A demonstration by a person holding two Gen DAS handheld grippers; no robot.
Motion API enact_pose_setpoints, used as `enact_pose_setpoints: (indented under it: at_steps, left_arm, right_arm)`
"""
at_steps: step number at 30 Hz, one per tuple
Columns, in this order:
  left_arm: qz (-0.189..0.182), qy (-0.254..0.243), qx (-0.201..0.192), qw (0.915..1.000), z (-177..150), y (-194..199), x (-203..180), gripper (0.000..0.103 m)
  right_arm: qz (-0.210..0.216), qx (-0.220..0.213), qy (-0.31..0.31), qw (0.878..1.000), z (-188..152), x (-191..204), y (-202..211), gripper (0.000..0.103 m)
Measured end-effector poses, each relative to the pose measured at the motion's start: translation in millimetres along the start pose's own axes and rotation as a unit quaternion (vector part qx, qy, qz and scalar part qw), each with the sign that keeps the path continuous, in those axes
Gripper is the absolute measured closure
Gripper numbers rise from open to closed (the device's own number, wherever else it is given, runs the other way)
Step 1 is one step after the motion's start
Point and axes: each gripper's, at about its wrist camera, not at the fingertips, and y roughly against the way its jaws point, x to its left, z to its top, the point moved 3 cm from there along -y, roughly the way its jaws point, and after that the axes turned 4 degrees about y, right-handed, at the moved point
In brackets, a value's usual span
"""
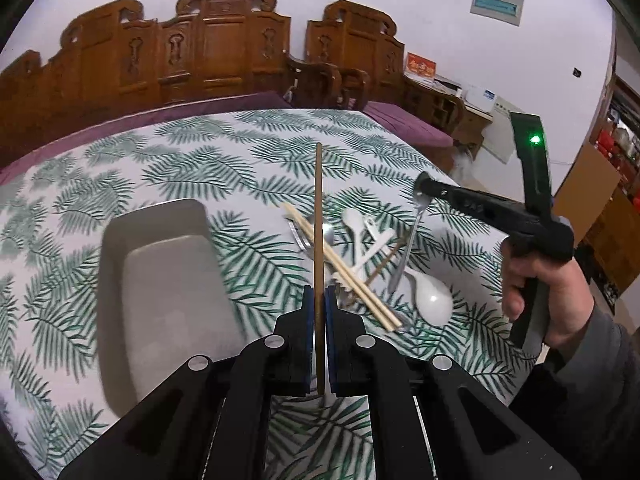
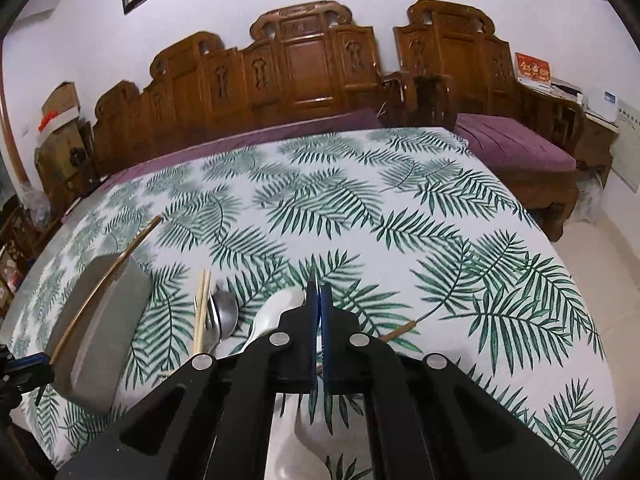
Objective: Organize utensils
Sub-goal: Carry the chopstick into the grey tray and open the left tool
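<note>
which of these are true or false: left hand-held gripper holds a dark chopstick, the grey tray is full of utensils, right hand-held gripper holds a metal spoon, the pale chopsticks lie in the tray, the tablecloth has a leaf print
1. The left hand-held gripper holds a dark chopstick. True.
2. The grey tray is full of utensils. False: nothing is seen in it.
3. The right hand-held gripper holds a metal spoon. True: it is clamped at the top and hangs down.
4. The pale chopsticks lie in the tray. False: they lie on the tablecloth, in the utensil pile beside the tray.
5. The tablecloth has a leaf print. True.
</note>
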Motion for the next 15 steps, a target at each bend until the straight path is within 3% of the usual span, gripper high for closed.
enact_pose_setpoints:
  at_steps: [9,15]
  left_arm:
    - [0.030,0.027,-0.012,0.9991,0.2,21.4,37.3,0.099]
    - [0.057,0.047,0.009,0.9972,-8.3,14.1,68.7,0.099]
  right_arm:
    - [0.000,-0.016,-0.004,1.000,5.0,4.8,4.8,0.101]
    - [0.009,-0.014,0.004,1.000,4.7,13.8,3.2,0.101]
